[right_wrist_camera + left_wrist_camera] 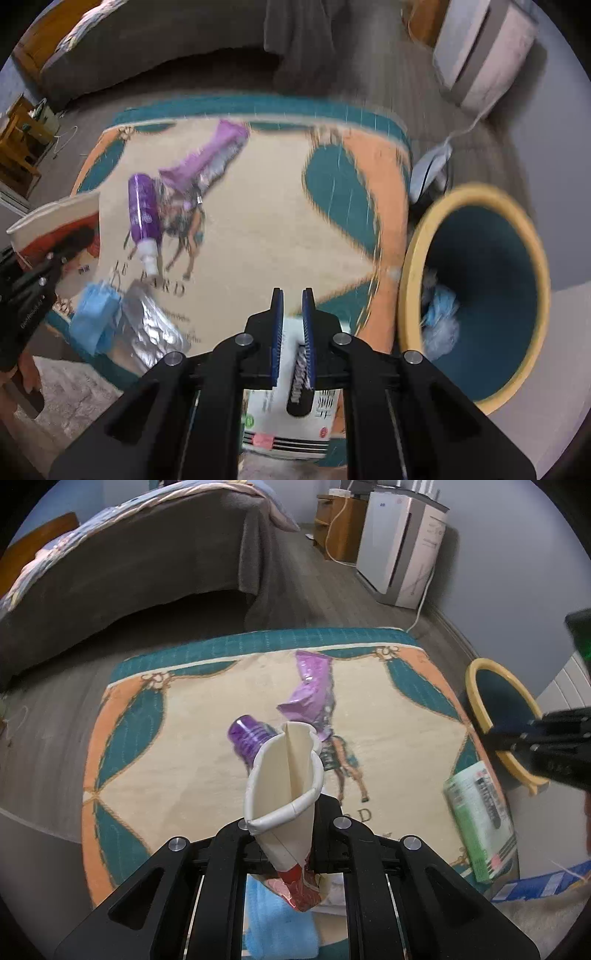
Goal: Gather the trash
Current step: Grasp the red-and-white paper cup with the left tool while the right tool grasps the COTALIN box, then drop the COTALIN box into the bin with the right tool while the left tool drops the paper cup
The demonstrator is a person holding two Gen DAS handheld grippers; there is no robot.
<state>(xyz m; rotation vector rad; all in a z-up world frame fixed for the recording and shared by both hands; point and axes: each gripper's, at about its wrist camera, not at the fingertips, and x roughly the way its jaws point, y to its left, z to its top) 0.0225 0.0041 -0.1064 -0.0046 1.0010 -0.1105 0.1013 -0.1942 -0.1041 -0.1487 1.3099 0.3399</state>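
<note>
My left gripper (286,834) is shut on a crushed paper cup (284,779), cream inside and red outside, held above the patterned rug (406,738); the cup also shows at the left of the right wrist view (55,225). My right gripper (293,295) has its jaws a narrow gap apart and holds nothing, above a white-and-green carton (291,417) that lies on the rug edge (480,812). A purple bottle (144,210) and a purple wrapper (207,158) lie mid-rug. The yellow-rimmed teal bin (476,295) stands right of the rug, with trash inside.
A blue cloth (94,317) and a silver foil bag (155,328) lie at the rug's near edge. A bed (129,565) stands at the back left, a white appliance (402,542) and wooden cabinet (340,524) at the back right. A white cable runs along the floor.
</note>
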